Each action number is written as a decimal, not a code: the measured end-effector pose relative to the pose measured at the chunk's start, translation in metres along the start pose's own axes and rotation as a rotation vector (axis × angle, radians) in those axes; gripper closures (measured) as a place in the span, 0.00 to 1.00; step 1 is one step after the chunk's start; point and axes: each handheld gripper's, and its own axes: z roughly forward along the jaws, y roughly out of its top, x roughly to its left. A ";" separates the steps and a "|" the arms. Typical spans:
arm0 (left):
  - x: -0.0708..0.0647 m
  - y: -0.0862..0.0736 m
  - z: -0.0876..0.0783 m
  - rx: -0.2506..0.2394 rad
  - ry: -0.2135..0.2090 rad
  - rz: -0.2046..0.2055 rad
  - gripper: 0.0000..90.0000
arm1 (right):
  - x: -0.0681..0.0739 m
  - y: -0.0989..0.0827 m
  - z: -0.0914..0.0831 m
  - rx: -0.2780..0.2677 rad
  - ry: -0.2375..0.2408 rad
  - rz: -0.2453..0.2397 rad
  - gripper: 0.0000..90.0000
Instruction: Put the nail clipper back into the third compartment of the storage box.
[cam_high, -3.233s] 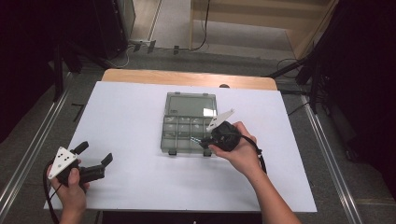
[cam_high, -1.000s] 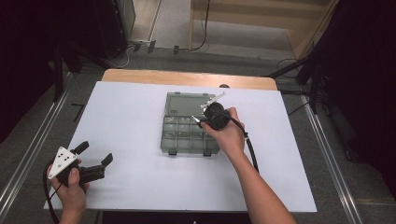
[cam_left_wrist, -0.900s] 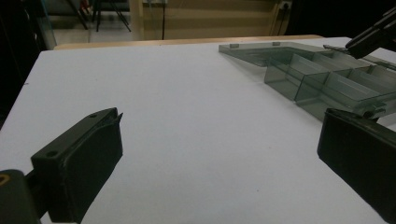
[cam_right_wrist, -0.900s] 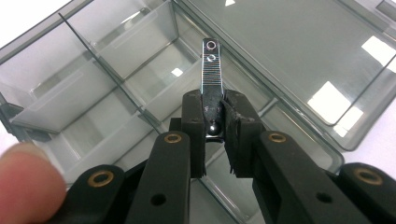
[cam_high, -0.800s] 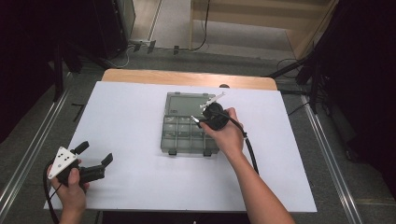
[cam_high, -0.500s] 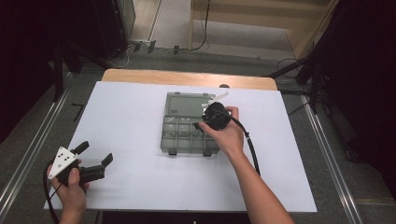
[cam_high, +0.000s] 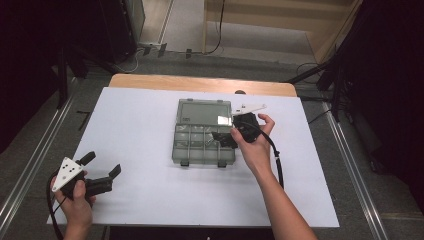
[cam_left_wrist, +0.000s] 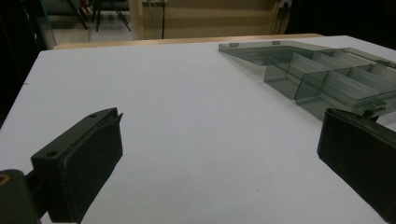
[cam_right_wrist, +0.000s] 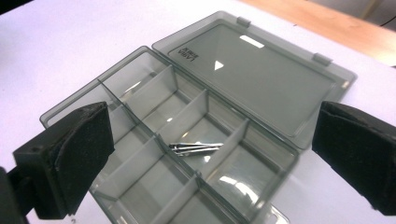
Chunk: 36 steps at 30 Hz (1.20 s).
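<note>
A smoky clear compartment box (cam_high: 202, 145) lies mid-table with its lid (cam_high: 205, 112) folded flat behind it. In the right gripper view the box (cam_right_wrist: 140, 107) has a few thin metal pins (cam_right_wrist: 196, 148) lying in one middle compartment. My right gripper (cam_high: 226, 132) hovers over the box's right end. Its jaws have just been opening and now stand wide apart (cam_right_wrist: 215, 116), with nothing between them. My left gripper (cam_high: 102, 164) rests near the table's front left corner, open and empty (cam_left_wrist: 222, 126). In the left gripper view the box (cam_left_wrist: 327, 79) sits far off to the right.
A white sheet (cam_high: 140, 125) covers the table, and a wooden edge (cam_high: 200, 82) shows at the back. A cable (cam_high: 277, 160) trails from the right gripper along the forearm. Metal rails (cam_high: 30, 170) run beside the table on both sides.
The right gripper's jaws have gone from shut to wide open. That hand has drawn back a little to the right of the box. The left hand has stayed put.
</note>
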 end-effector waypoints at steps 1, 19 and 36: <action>0.000 0.000 0.000 0.000 0.000 0.001 0.00 | 0.000 -0.001 -0.002 -0.002 -0.006 -0.001 0.00; 0.000 0.000 0.000 -0.001 0.001 0.002 0.00 | -0.009 -0.037 -0.044 -0.109 -0.060 0.026 0.00; -0.001 0.000 0.000 -0.001 0.002 0.006 0.00 | -0.020 -0.076 -0.088 -0.225 -0.129 0.046 0.00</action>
